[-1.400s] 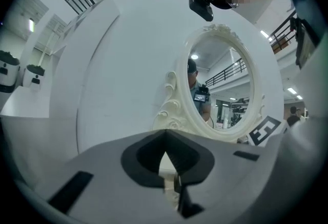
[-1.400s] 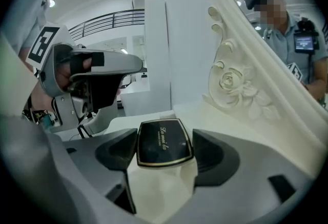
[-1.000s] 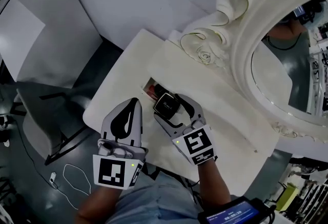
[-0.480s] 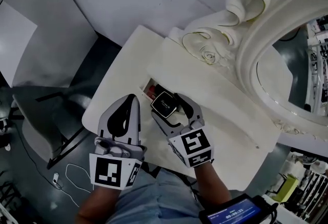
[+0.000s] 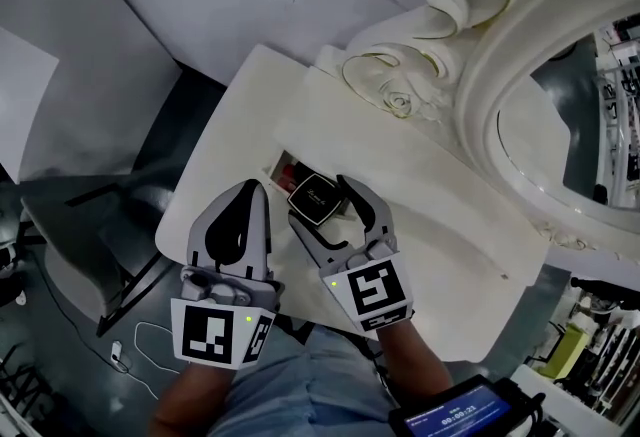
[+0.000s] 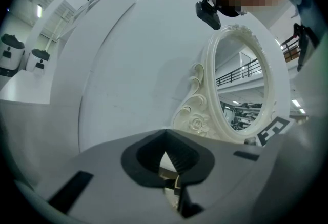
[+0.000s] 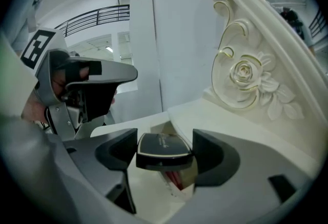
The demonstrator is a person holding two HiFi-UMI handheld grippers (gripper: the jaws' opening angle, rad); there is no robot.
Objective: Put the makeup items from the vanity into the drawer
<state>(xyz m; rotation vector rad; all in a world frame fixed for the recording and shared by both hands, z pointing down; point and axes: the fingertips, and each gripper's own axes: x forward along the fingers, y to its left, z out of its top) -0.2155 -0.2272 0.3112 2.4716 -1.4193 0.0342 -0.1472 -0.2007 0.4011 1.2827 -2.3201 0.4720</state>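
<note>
Two grippers work low over the white desk point(image 5: 430, 215). Leftmost, the left gripper point(image 5: 252, 197) has its jaws together on nothing and sits idle beside the open drawer point(image 5: 275, 163), where a red item point(image 5: 290, 172) lies. Just right of it, the right gripper point(image 5: 322, 205) has its jaws clamped on a black compact point(image 7: 163, 148), held above the drawer's opening and not yet down in it. Further right stands the ornate mirror point(image 5: 520, 105). Placing looks to be the step in hand. Next, the compact likely needs lowering into the drawer, then the jaws parting to free it.
</note>
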